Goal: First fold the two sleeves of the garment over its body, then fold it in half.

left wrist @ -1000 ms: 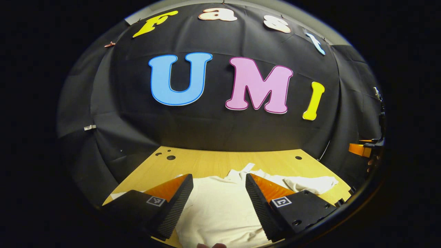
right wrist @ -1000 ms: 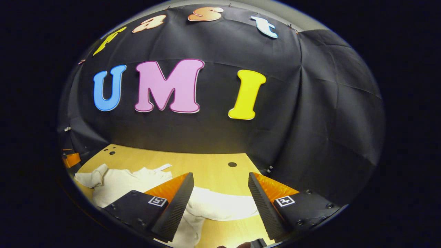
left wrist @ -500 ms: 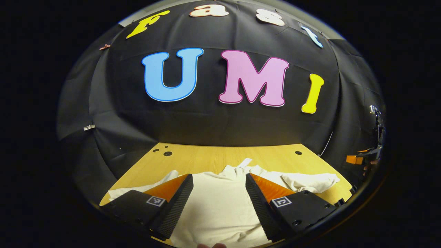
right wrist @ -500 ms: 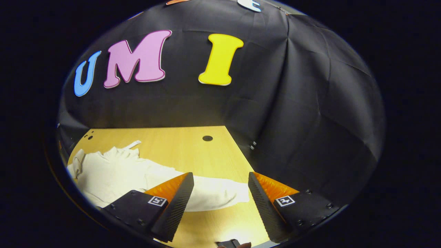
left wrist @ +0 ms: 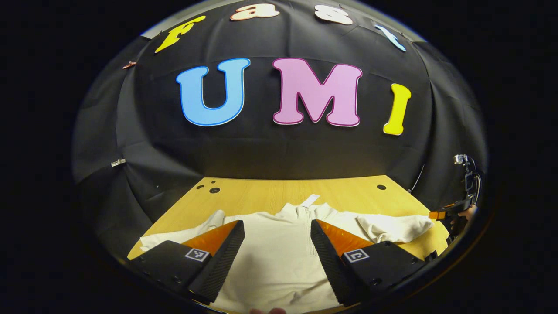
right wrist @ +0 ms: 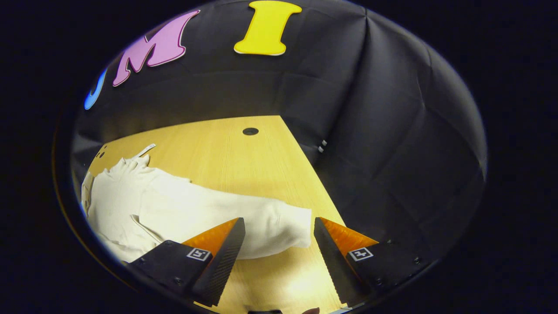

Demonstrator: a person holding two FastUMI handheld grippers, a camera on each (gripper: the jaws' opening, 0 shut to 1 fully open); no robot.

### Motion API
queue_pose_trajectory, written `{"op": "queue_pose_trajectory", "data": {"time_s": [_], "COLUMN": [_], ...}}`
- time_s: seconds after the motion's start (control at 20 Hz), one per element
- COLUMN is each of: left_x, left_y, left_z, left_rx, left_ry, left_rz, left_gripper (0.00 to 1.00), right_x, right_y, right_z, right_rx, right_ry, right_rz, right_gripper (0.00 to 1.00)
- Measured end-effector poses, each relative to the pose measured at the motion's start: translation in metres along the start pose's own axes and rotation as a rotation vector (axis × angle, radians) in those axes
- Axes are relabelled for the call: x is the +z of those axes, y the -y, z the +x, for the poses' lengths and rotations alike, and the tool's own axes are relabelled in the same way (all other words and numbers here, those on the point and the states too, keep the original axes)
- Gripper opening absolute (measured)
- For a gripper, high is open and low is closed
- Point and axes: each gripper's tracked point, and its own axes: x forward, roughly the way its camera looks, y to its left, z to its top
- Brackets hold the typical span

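Here, a cream-white long-sleeved garment (left wrist: 279, 257) with a short zip at the collar lies flat on the pale yellow wooden table (left wrist: 261, 198), its collar pointing toward the black cloth wall (left wrist: 279, 152) at the back. In the left gripper view the left gripper (left wrist: 277, 253) hangs over the garment's chest, its jaws spread wide with nothing between them but the cloth lying below. The garment's left sleeve (left wrist: 174, 235) stretches out flat toward the table's left edge, and the right sleeve (left wrist: 392, 226) runs out the other way, a little rumpled near its cuff. A small white tag (left wrist: 310, 200) sticks out from the collar onto the bare wood. Far off at the right rim of that view sits the other gripper, held by a hand (left wrist: 464, 213); it is too small to make out more.

In the right gripper view the right gripper (right wrist: 279, 248) is poised above the cuff end of the right sleeve (right wrist: 244, 218), its jaws also spread apart, gripping nothing. The cuff lies on the table between the two fingers as seen from there, near the table's right edge. A round dark hole (right wrist: 250, 131) marks the wood farther back, well apart from the garment.
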Motion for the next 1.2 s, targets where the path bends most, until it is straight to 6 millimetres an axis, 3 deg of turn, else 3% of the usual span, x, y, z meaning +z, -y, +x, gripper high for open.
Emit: {"op": "queue_pose_trajectory", "data": {"time_s": [0.35, 0.6, 0.7, 0.85, 1.2], "left_x": [-0.008, -0.014, -0.016, -0.014, -0.014], "left_y": [0.005, -0.002, -0.006, -0.013, -0.047], "left_z": [-0.008, -0.015, -0.017, -0.019, -0.023], "left_rx": [0.06, 0.097, 0.101, 0.093, 0.061], "left_ry": [-0.028, -0.037, -0.04, -0.029, -0.011], "left_rz": [0.002, -0.013, -0.025, -0.045, -0.049], "left_gripper": [0.96, 0.95, 0.95, 0.95, 0.95], "right_x": [-0.04, -0.044, -0.045, -0.046, -0.026], "right_y": [0.009, 0.004, 0.004, -0.001, -0.018], "right_z": [0.047, 0.053, 0.054, 0.05, -0.002], "right_rx": [0.022, 0.077, 0.083, 0.087, 0.07], "right_ry": [-0.137, -0.168, -0.172, -0.173, -0.08], "right_rz": [-0.014, 0.076, 0.08, 0.07, 0.076], "right_gripper": [0.98, 0.95, 0.88, 0.16, 0.12]}}
